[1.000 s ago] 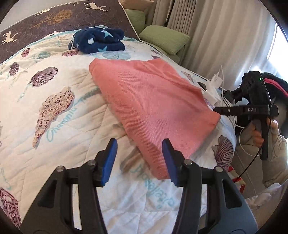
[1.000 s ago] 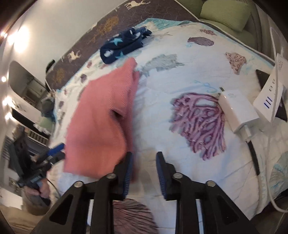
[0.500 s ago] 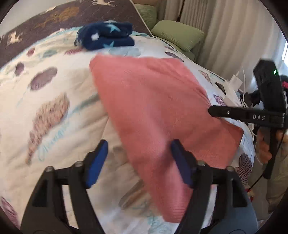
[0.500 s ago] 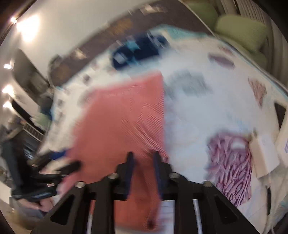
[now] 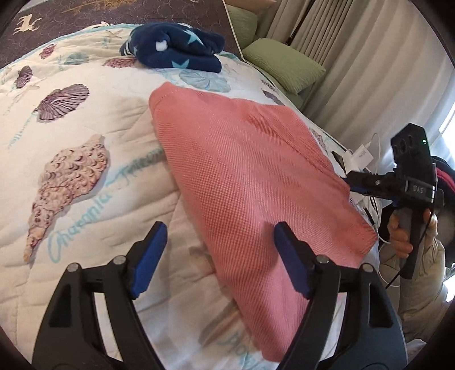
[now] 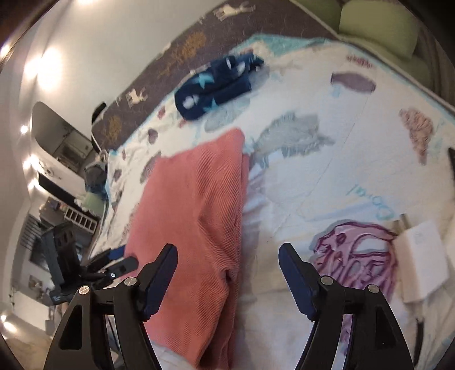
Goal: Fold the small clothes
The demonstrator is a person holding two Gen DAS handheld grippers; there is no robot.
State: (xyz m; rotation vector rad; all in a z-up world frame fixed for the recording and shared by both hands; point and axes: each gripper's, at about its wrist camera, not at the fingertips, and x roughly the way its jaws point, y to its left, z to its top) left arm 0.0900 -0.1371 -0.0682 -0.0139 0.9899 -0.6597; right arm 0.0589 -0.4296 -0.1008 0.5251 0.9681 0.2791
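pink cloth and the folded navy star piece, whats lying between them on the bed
Nothing but bare quilt: a strip with a blue shell print separates the pink cloth from the navy star piece. The left wrist view shows it best.

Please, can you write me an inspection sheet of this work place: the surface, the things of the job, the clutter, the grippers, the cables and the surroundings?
Surface: bed quilt with seashell prints, lightly creased.
Job's things: pink knit garment lying folded on the quilt; folded navy star-print garment further back, apart from it.
Clutter: white charger block and white power strip on the quilt's edge.
Grippers: left hand-held gripper open, its jaws have just been opening, above the pink garment's edge, nothing pinched; right hand-held gripper open, just opened, nothing pinched.
Cables: white cable at the power strip.
Surroundings: green pillows, curtains, dark deer-print blanket.
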